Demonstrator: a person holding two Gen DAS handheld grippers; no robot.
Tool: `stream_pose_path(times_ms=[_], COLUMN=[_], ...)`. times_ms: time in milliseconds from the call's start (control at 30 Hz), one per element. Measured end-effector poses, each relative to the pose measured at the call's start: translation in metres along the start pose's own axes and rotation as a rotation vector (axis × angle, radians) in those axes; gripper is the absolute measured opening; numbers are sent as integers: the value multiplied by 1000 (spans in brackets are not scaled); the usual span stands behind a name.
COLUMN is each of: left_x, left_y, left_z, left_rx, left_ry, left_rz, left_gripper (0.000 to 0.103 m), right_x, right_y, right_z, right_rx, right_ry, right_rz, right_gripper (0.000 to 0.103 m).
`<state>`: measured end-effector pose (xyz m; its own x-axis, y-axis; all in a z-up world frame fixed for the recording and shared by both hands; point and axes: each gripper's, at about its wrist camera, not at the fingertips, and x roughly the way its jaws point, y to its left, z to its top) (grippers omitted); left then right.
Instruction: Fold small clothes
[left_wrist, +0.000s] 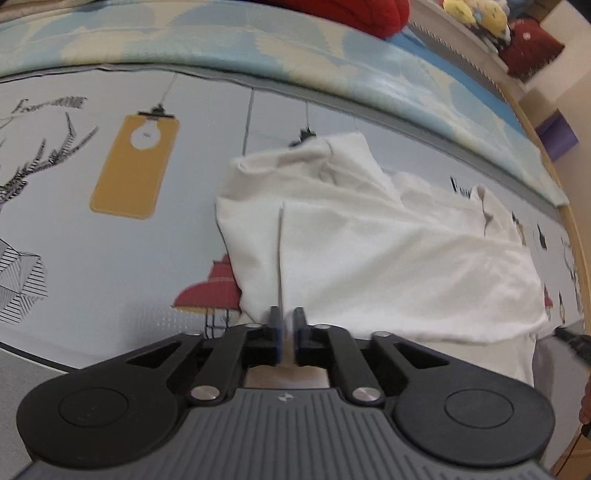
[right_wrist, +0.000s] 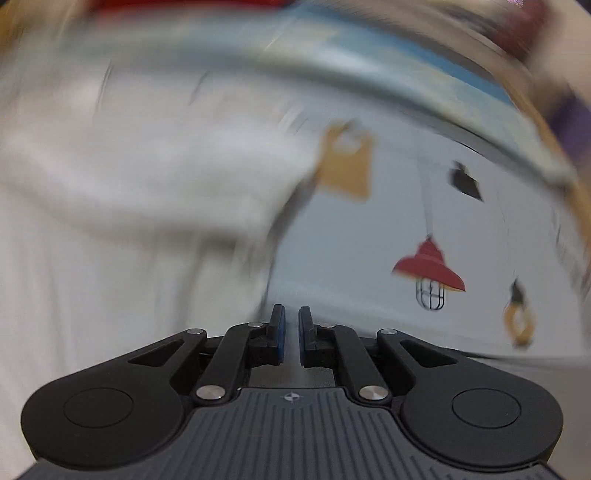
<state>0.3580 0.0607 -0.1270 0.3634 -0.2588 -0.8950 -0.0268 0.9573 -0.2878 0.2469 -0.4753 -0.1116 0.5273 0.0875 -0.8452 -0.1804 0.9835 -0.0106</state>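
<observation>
White garment (left_wrist: 369, 251), on the printed mat (left_wrist: 110, 258) toward its right edge, long axis left-right; left gripper (left_wrist: 286, 328) pinching its near-left hem, right gripper (right_wrist: 291, 332) nearly closed, apparently empty, garment leftward.

Your light is soft, even and bright, with faint shadows and no glare. Your left wrist view is mostly sharp, though fisheye bends its edges. Your right wrist view is heavily motion-smeared, worst toward the rim.
</observation>
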Motion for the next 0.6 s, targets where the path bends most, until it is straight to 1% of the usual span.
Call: stream_pose_path(times_ms=[33, 67, 133, 167, 200, 233, 267, 367, 433, 467, 500, 533, 600], left_x=[-1, 1, 6, 9, 12, 15, 18, 23, 25, 27, 28, 29, 31], left_y=[1, 1, 0, 1, 1, 0, 0, 1, 0, -2, -4, -5, -3], left_z=[1, 2, 1, 1, 0, -1, -2, -3, -4, -4, -5, -6, -6], left_rx=[-8, -13, -18, -19, -18, -17, -16, -24, -14, 5, 29, 50, 44], left_ry=[-9, -8, -2, 6, 13, 16, 17, 16, 19, 25, 30, 34, 31], left_rz=[-5, -12, -25, -31, -33, -31, -30, -37, -32, -27, -17, 0, 1], left_gripper=[19, 20, 20, 21, 21, 21, 21, 21, 21, 21, 15, 8, 5], right_x=[-9, -15, -14, -9, 1, 12, 25, 61, 77, 82, 85, 85, 78], right_y=[-16, -30, -47, -54, -57, -61, -63, -67, -67, -67, -65, -64, -58], right_z=[7, 13, 23, 27, 30, 33, 35, 41, 44, 46, 48, 53, 62], right_rx=[120, 232, 382, 450, 509, 564, 609, 711, 764, 773, 772, 763, 722], right_ry=[-62, -130, -219, -237, -239, -227, -207, -154, -129, -128, -142, -166, -249], right_rz=[60, 108, 160, 186, 214, 236, 242, 240, 246, 260, 271, 272, 259], right_gripper=[7, 8, 17, 27, 36, 39, 41, 41, 40, 24, 3, 3, 3])
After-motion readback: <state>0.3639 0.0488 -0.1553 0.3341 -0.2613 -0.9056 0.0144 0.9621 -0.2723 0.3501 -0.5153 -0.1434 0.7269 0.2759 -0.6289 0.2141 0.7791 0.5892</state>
